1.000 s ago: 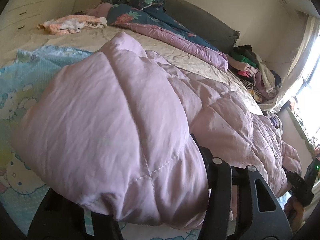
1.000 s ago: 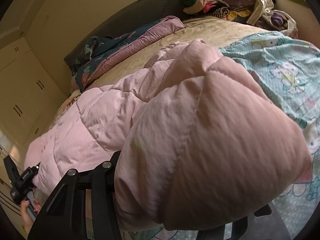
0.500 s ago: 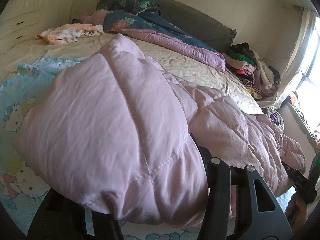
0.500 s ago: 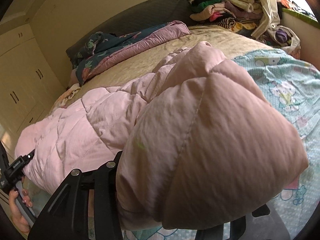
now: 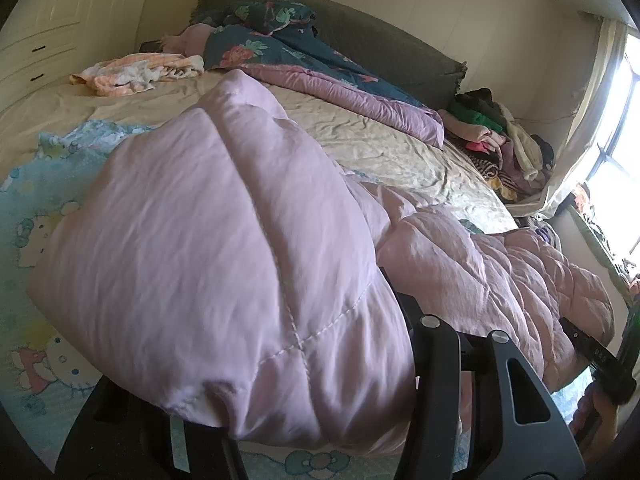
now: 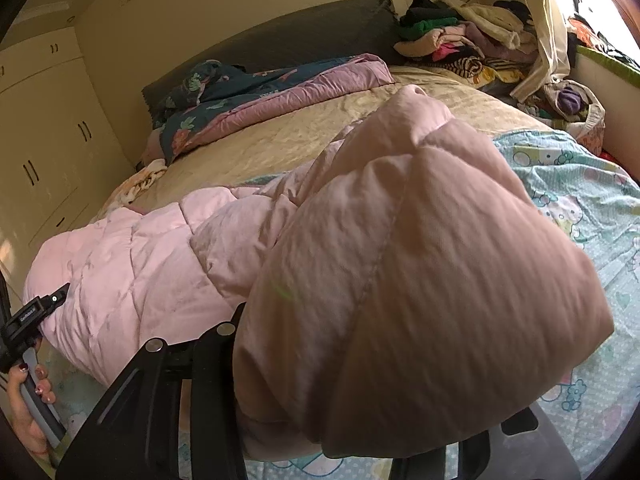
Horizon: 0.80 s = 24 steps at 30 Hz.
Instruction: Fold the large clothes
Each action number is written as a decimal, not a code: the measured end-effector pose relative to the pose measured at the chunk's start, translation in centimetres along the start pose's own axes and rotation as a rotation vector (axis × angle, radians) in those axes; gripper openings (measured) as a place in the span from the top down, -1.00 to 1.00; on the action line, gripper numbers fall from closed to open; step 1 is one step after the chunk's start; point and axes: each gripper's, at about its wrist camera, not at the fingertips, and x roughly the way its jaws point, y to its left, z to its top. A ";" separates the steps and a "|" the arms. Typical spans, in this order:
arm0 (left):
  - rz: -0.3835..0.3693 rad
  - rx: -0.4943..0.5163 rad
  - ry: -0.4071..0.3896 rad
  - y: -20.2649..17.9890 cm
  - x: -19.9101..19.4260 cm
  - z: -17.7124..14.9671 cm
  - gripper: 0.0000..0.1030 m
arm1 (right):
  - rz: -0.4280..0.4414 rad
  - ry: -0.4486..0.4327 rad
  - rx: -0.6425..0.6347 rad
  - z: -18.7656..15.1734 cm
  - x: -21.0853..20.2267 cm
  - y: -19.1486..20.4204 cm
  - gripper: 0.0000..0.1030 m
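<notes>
Two grippers, one big pink quilted comforter [image 5: 224, 240] on the bed [image 5: 380, 140].

It sprawls across the cartoon-print sheet [image 6: 580, 184], near edge raised, probably so it can be carried over for a fold. Left gripper [image 5: 280, 420] has its jaws clamped on one bunched corner; right gripper [image 6: 360, 432] has jaws closing on the other, fabric wadded between them. Spread grips likely keep that edge straight.

both tongs [image 5: 304, 412] [image 6: 360, 420] clamped, right jaws closing.

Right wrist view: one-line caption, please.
Right gripper closing on a bunched corner of the pink quilted coat above the cartoon-print sheet.
</notes>
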 end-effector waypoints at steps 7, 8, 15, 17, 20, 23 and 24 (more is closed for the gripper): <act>-0.019 0.008 -0.022 -0.1 -1.7 -0.2 0.17 | 0.010 -0.015 -0.034 0.4 -1.5 0.8 0.30; -0.020 0.010 -0.024 -0.2 -1.9 -0.1 0.17 | 0.011 -0.016 -0.039 0.4 -1.8 0.9 0.30; -0.029 0.015 -0.022 0.0 -3.7 -0.9 0.17 | 0.014 -0.024 -0.067 -0.6 -3.8 1.5 0.31; -0.026 0.018 -0.017 0.0 -4.3 -1.5 0.17 | 0.017 -0.026 -0.072 -1.0 -4.4 1.6 0.31; -0.019 0.031 -0.009 -0.1 -5.3 -2.2 0.17 | 0.020 -0.025 -0.077 -2.0 -5.3 1.6 0.31; -0.016 0.040 -0.009 -0.2 -6.7 -3.2 0.17 | 0.026 -0.024 -0.072 -2.9 -6.3 1.6 0.31; -0.016 0.044 -0.010 -0.2 -7.1 -3.4 0.17 | 0.026 -0.025 -0.072 -3.3 -6.6 1.6 0.31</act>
